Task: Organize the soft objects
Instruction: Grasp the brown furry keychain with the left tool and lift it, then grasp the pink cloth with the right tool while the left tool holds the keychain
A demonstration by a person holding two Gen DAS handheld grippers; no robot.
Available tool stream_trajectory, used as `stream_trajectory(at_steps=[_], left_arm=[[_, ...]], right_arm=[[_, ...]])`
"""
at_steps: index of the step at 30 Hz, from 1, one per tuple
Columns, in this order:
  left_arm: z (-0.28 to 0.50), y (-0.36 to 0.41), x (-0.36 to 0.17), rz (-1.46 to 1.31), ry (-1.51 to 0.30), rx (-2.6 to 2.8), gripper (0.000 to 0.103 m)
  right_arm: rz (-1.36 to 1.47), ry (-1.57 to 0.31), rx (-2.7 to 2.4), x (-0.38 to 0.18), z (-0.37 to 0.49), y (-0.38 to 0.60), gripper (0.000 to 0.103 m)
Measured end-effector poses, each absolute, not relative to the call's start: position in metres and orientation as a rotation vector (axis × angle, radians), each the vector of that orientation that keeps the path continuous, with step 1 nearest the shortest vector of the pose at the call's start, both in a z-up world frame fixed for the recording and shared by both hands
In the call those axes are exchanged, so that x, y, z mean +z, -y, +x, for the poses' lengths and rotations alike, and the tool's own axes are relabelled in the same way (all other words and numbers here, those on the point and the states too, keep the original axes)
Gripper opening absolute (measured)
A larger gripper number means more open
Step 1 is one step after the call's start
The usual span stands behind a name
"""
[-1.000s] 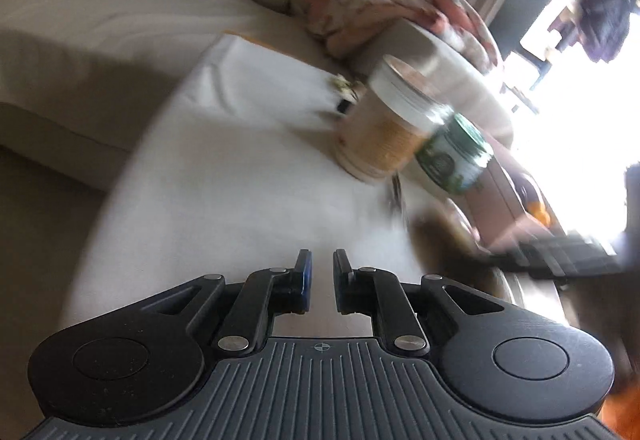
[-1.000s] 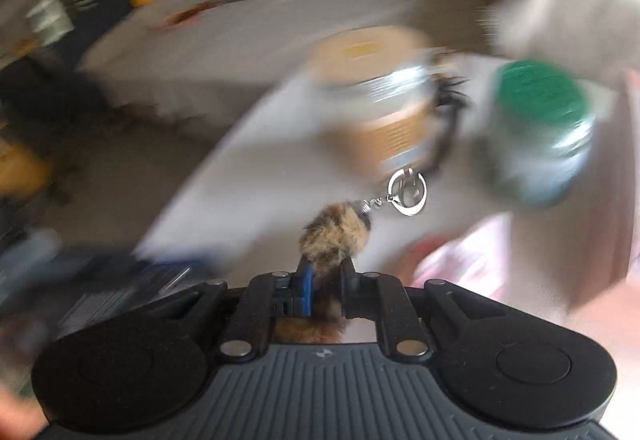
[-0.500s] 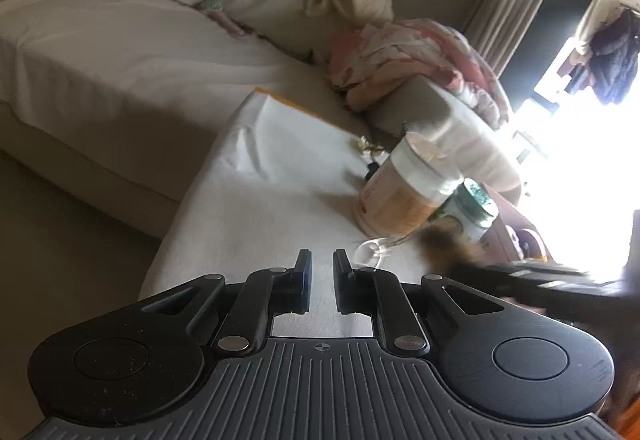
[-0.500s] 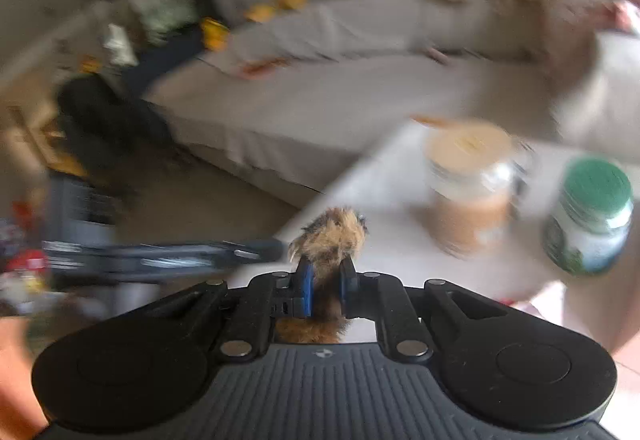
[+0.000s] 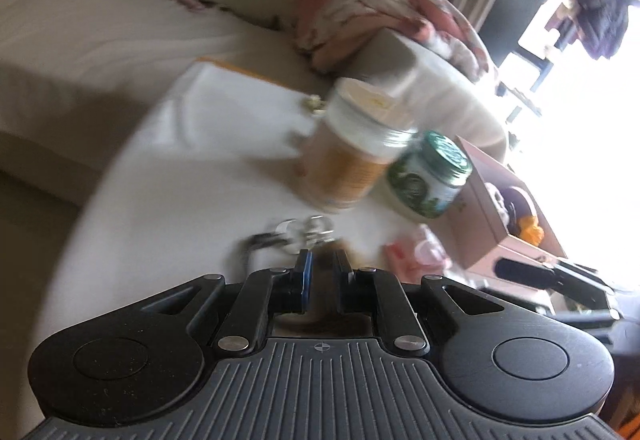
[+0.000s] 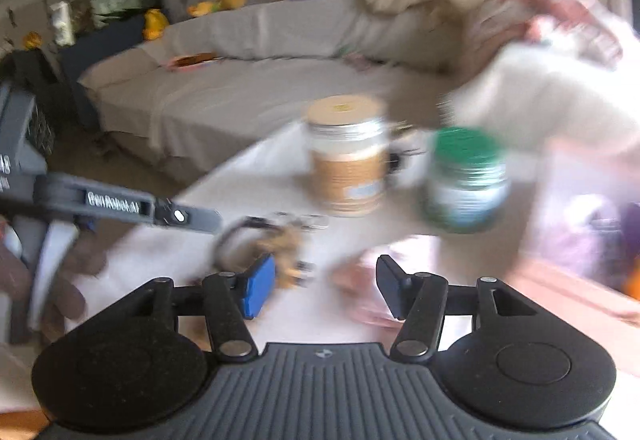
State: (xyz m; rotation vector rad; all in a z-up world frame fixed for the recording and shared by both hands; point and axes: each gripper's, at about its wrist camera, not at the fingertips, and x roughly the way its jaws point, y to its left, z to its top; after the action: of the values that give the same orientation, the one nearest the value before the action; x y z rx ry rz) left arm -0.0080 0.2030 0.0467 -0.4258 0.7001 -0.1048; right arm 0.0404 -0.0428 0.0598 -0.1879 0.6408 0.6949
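the left gripper (image 5: 322,272) is pinching the furry keychain (image 6: 282,248) on the white table (image 5: 192,175) near its front edge, while the right gripper (image 6: 325,286) gapes wide with nothing in it. the thin pinch on fur could slip, and the dangling metal ring (image 5: 316,228) might snag or knock the 2 jars (image 5: 356,155) just behind.

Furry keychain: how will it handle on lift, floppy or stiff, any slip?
Probably soft and light: the furry keychain is a small brown tuft squeezed between the left gripper's near-shut fingers. Its metal rings and black loop trail from one end, so they will likely dangle and swing. Fur may slip; blur hides the grip.
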Motion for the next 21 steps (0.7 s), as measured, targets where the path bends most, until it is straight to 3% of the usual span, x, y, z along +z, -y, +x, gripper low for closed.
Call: stream_trajectory(at_steps=[7,10,12,15,21], left_arm=[[0.024,-0.134,0.032,-0.071,-0.745,0.011,0.019],[0.022,-0.131,0.028,-0.005,-0.746,0.036,0.027],[0.020,-0.136,0.027,0.007,-0.764,0.045,0.041],[0.019,-0.149,0.023,0.015,-0.795,0.097,0.048],[0.022,-0.171,0.028,-0.119,-0.821,0.081,0.047]], right_arm=[[-0.206,-0.629,0.509,0.040,0.024,0.088,0.058],[-0.210,-0.629,0.486,0.035,0.020,0.093,0.058],[-0.198,-0.637,0.486,0.031,0.018,0.099,0.059],[-0.187,-0.651,0.495,0.027,0.023,0.093,0.059],[-0.162,-0.665,0.524,0.025,0.029,0.076,0.062]])
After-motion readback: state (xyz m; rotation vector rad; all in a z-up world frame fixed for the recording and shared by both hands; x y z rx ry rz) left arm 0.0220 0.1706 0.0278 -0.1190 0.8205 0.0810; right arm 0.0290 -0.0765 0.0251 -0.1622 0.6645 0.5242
